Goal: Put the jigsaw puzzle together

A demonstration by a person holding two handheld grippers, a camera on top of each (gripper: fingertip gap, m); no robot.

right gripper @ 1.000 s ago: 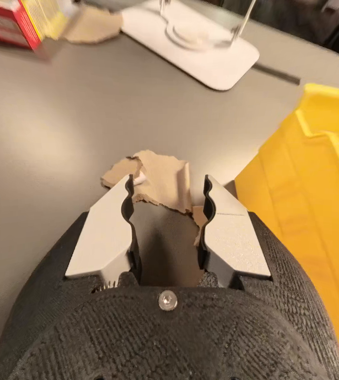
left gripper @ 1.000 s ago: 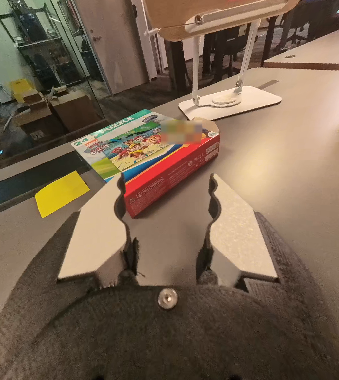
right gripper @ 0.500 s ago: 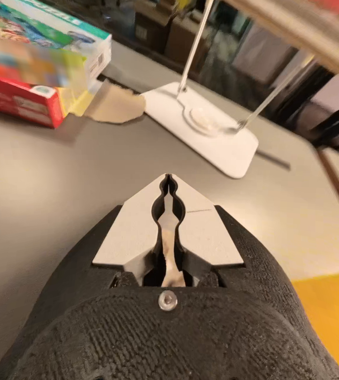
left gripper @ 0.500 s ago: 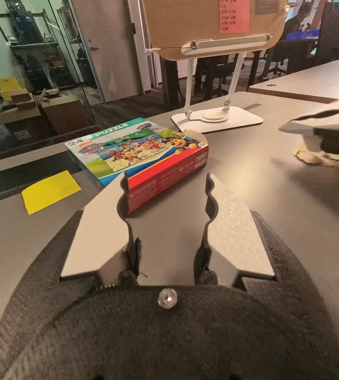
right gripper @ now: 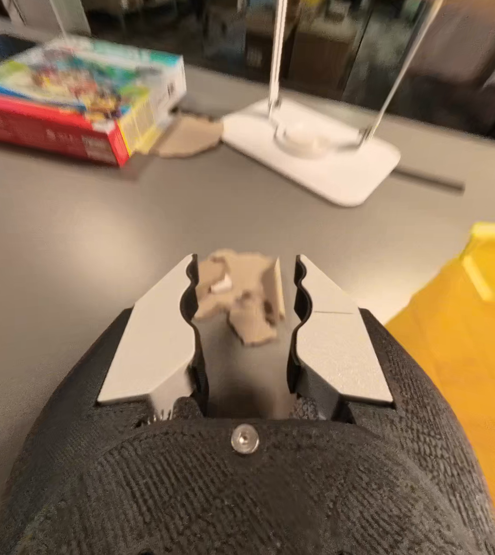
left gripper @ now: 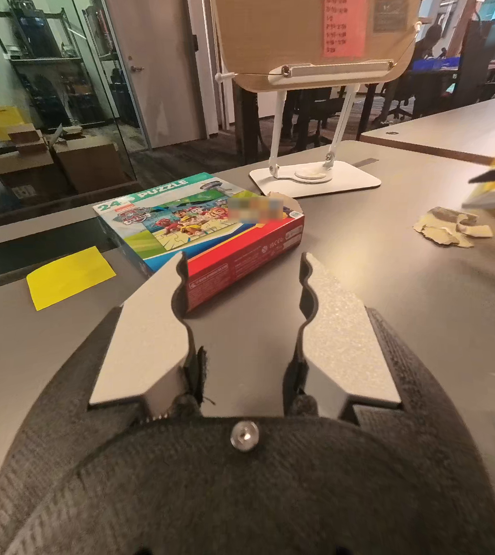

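Grey table (right gripper: 60, 240): both claws gape wide, right claw (right gripper: 244, 261) seemingly straddling cardboard scraps (right gripper: 240, 300) ungripped.

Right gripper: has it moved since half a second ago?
Yes. The right gripper, then shut and aimed toward the white stand base, now stands open, back over the torn cardboard scraps beside the yellow bin.

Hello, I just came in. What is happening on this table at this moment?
A person works with two handheld grippers over a grey table. The left gripper is open and holds nothing; the near corner of a puzzle box lies at its left finger. The right gripper is open over a pile of torn cardboard pieces, with a gap at the right finger. A yellow bin stands to its right.
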